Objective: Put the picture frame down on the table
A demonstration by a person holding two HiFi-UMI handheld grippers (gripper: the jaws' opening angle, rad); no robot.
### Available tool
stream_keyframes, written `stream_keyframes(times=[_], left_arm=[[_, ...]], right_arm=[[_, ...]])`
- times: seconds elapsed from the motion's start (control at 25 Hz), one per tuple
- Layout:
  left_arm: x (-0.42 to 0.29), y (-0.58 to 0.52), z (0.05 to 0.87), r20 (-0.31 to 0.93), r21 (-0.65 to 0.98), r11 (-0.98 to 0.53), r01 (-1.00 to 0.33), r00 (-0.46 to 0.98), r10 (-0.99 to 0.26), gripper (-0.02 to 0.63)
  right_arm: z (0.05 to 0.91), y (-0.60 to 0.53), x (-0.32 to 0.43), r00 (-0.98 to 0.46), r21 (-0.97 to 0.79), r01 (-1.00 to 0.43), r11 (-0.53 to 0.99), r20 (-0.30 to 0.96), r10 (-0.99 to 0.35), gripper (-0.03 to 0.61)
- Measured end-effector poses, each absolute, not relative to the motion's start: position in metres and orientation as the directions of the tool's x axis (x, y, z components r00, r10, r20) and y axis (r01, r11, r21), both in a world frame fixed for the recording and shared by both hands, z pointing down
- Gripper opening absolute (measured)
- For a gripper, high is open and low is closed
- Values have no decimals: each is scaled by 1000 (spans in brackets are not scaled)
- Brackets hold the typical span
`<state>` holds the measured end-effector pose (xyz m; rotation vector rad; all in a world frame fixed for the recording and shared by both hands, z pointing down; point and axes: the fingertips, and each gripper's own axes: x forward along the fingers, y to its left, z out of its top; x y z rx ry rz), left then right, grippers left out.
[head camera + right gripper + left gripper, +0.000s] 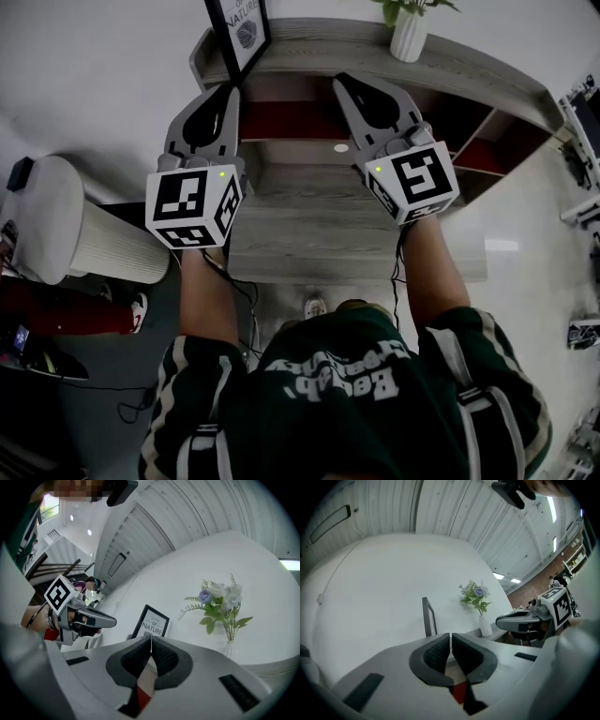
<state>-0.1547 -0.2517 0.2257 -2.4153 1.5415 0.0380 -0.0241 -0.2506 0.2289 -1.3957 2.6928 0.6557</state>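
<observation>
- Left gripper (450,643), held up at the near side of the table (450,66): jaws drawn all but together, nothing between them.
- Right gripper (150,643), beside it: jaws clenched tip to tip, empty.
- Picture frame (240,33) stands upright at the table's far left corner, untouched, against the white wall.
- White vase (409,36) with flowers stands on the far edge, right of the frame.

Flower vase (409,37), ribbed white cylinder (98,246)

Frame (151,622), counter's (319,47) left end: "OF NATURE"; word above too small to read. Sweater (328,375) print upside down, illegible.
</observation>
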Motion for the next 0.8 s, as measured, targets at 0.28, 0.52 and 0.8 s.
stream_keyframes(times=[0.28, 0.52, 0.8], left_arm=[[-120, -221, 222, -188, -221, -416, -882, 457, -869, 18], [-87, -180, 220, -207, -208, -402, -892, 441, -873, 18], [-44, -123, 235, -193, -193, -378, -905, 413, -890, 18]], right_arm=[[228, -222, 0, -599, 358, -784, 508, -219, -770, 35], [230, -185, 27, -615, 347, -774, 531, -211, -759, 35], [247, -129, 74, -628, 339, -764, 549, -192, -754, 35]])
